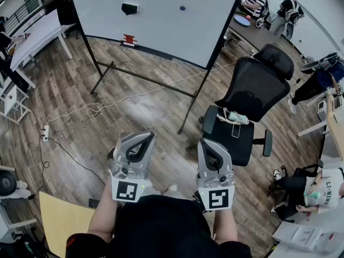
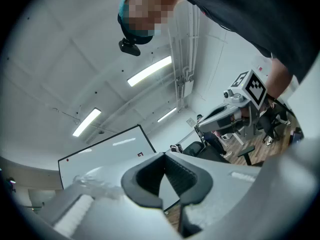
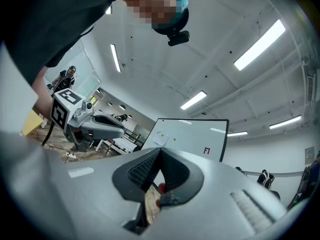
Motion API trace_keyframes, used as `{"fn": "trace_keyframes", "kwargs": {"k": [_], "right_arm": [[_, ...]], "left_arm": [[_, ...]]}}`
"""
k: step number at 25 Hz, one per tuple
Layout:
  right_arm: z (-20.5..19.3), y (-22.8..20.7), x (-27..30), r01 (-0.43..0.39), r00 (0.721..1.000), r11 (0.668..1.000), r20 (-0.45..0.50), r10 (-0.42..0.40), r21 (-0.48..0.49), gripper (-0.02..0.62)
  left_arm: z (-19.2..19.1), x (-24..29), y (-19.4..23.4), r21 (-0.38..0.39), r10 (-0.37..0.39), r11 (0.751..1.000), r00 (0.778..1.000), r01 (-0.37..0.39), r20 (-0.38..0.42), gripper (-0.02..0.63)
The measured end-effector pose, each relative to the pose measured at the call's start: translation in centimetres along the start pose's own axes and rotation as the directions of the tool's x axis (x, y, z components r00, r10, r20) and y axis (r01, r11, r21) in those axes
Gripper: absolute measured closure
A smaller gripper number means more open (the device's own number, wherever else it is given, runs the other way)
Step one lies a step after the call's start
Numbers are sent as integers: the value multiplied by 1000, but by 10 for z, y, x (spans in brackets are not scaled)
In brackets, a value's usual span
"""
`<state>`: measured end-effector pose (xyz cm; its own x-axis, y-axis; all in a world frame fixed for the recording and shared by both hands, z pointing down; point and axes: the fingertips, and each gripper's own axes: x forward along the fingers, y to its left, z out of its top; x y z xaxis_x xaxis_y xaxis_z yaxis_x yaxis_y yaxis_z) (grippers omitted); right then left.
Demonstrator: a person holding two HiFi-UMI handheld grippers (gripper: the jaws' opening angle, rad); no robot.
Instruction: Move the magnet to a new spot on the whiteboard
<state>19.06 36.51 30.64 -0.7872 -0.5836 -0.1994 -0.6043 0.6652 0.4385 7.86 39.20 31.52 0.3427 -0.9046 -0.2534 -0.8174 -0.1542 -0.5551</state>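
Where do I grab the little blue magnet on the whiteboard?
Pinch the blue magnet by its round rim, coming straight at the whiteboard from the front. It looks like a small flat button on an upright board, so only its edges offer a hold.

The whiteboard (image 1: pixel 161 26) has a smooth, glossy white face in a dark metal-looking frame. The floor (image 1: pixel 70 106) is wood-grain plank with a dull sheen. The office chair (image 1: pixel 252 85) has a black mesh back. The left gripper (image 1: pixel 144 137) and right gripper (image 1: pixel 206 144) look like matt grey plastic, with dark ribbed pads (image 2: pixel 181 176).
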Motion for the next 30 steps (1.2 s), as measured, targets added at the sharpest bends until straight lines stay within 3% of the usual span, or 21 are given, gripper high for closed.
{"fn": "trace_keyframes", "kwargs": {"k": [15, 30], "right_arm": [[13, 21, 5, 3, 1000, 1000, 0, -3, 1, 595], [26, 74, 45, -19, 999, 1000, 43, 19, 4, 594]], "left_arm": [[2, -20, 13, 1, 2, 1000, 1000, -2, 13, 604], [-23, -55, 53, 13, -2, 1000, 999, 1, 34, 604]]}}
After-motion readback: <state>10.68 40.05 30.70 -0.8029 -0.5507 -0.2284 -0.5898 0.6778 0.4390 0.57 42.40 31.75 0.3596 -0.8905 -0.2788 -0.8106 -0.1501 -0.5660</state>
